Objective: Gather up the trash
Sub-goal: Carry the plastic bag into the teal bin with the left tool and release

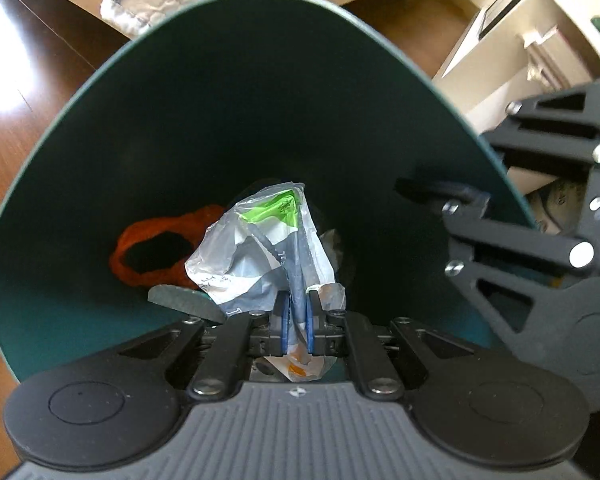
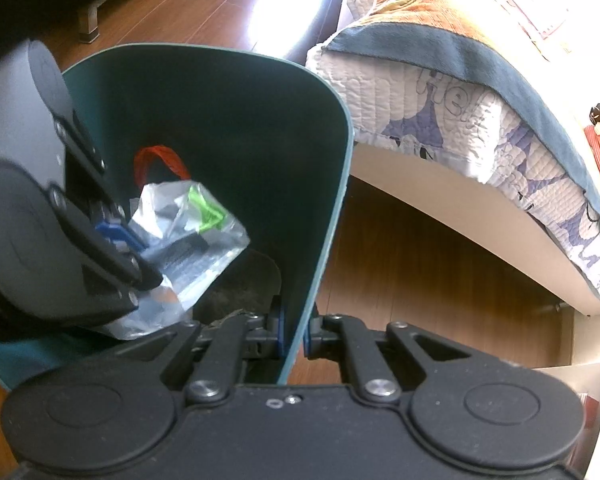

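Note:
A dark green trash bin (image 1: 260, 92) is tilted with its mouth toward me. My left gripper (image 1: 296, 326) is shut on a crumpled clear plastic wrapper (image 1: 268, 248) with a green patch, held inside the bin's mouth. An orange ring-shaped scrap (image 1: 152, 248) lies deeper in the bin. My right gripper (image 2: 294, 332) is shut on the bin's right wall (image 2: 324, 240), one finger inside and one outside. In the right wrist view the left gripper (image 2: 120, 236) holds the wrapper (image 2: 188, 236) in the bin, with the orange scrap (image 2: 160, 164) behind it.
A bed with a quilted blanket (image 2: 480, 92) stands right of the bin, its pale frame (image 2: 440, 196) above the wooden floor (image 2: 400, 280). The floor (image 1: 4, 152) also lies left of the bin. A white cabinet (image 1: 512, 52) is at the far right.

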{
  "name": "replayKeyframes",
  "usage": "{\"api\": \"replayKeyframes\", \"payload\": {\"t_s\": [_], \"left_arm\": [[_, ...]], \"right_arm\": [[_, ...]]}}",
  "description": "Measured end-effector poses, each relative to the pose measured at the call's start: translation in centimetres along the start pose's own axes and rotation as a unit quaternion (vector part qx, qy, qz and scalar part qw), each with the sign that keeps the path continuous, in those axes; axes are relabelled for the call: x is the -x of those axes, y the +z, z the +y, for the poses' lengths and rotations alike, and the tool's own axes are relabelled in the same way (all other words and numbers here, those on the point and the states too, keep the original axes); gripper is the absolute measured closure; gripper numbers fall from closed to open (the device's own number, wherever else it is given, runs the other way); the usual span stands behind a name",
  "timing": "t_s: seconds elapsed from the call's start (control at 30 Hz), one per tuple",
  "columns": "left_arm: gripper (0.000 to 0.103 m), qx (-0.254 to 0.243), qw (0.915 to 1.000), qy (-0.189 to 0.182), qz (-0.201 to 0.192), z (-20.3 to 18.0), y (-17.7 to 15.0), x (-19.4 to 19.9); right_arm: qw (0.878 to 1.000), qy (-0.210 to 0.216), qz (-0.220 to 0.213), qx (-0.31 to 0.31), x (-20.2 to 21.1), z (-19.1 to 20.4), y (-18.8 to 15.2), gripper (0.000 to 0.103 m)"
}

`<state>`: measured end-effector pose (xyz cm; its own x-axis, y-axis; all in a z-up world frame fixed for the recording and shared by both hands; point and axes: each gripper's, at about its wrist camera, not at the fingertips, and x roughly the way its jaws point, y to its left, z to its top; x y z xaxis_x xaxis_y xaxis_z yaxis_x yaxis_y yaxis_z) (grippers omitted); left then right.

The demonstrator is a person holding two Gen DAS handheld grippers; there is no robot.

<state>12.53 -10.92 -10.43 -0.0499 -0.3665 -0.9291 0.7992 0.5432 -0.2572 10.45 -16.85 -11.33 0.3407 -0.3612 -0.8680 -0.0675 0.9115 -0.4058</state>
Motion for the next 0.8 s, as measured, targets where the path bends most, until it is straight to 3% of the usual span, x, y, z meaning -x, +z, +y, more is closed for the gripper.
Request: {"api": "replayKeyframes", "payload": {"t_s": [0.2, 0.43, 0.5, 0.57, 0.63, 0.8], "left_arm": [[0.095, -0.002, 0.9999, 0.004, 0.010, 0.0, -0.5, -0.4], [0.087, 0.004, 0.9998, 0.002, 0.020, 0.4, -1.0, -1.0], [0.078, 0.005, 0.9998, 0.002, 0.018, 0.4, -1.0, -1.0], [0.054, 0.006, 0.9999, 0.000, 0.011, 0.6, -1.2, -1.0], [0.036, 0.007, 1.0000, -0.003, -0.001, 0.6, -1.3, -0.4], [0.036, -0.001, 0.9997, -0.014, -0.019, 0.4, -1.6, 1.6]], "right_arm": [[1.000, 0.002, 0.000, -0.005, -0.1, -0.2, -0.1, 0.096], [1.000, 0.003, 0.000, -0.005, -0.1, -0.3, -0.2, 0.096], [1.000, 0.003, 0.001, -0.006, -0.2, -0.3, -0.2, 0.096], [1.000, 0.003, 0.002, -0.007, -0.3, -0.3, -0.3, 0.096], [1.000, 0.003, 0.002, -0.008, -0.3, -0.4, -0.3, 0.096], [1.000, 0.005, 0.003, -0.011, -0.5, -0.5, -0.4, 0.096]]}}
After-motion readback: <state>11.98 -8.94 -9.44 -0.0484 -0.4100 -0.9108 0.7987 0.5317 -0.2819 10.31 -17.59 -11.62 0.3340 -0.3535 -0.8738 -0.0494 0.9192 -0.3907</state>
